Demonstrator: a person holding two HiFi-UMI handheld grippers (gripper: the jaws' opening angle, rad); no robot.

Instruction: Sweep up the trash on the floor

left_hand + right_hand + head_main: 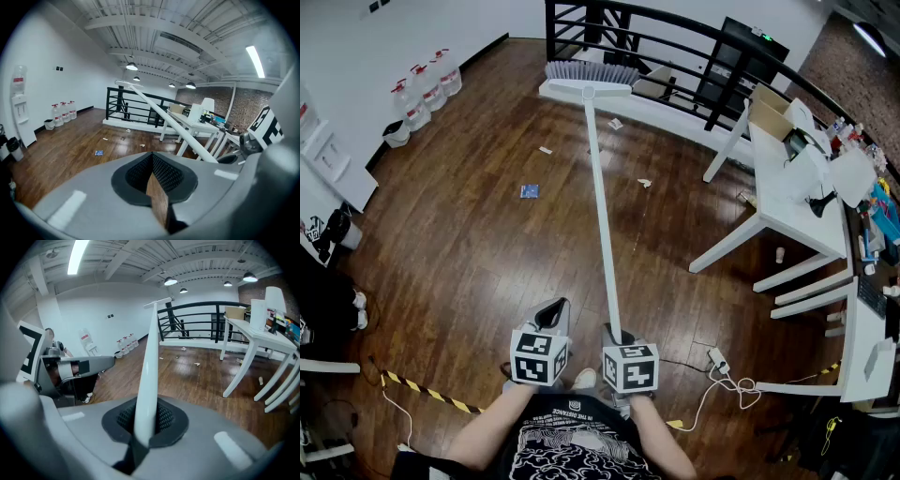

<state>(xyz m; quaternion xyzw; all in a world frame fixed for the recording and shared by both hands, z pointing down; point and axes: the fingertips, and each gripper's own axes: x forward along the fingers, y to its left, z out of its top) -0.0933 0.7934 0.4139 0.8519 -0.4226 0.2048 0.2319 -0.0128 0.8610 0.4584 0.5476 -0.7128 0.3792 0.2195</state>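
Near your waist, your right gripper (618, 334) jaws clamp the broom (602, 206) handle; your left gripper (551, 311) is closed, empty. Farther out, trash scraps (530, 191) dot the floor (469, 253), with the broom head (589, 75) beyond them. Likely next: drag it back, gathering them.

Floor scraps (645, 183) too small to identify

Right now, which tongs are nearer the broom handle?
Right. The right tongs are shut on the broom handle near its top end. The left tongs sit just to its left, holding nothing and not touching it.
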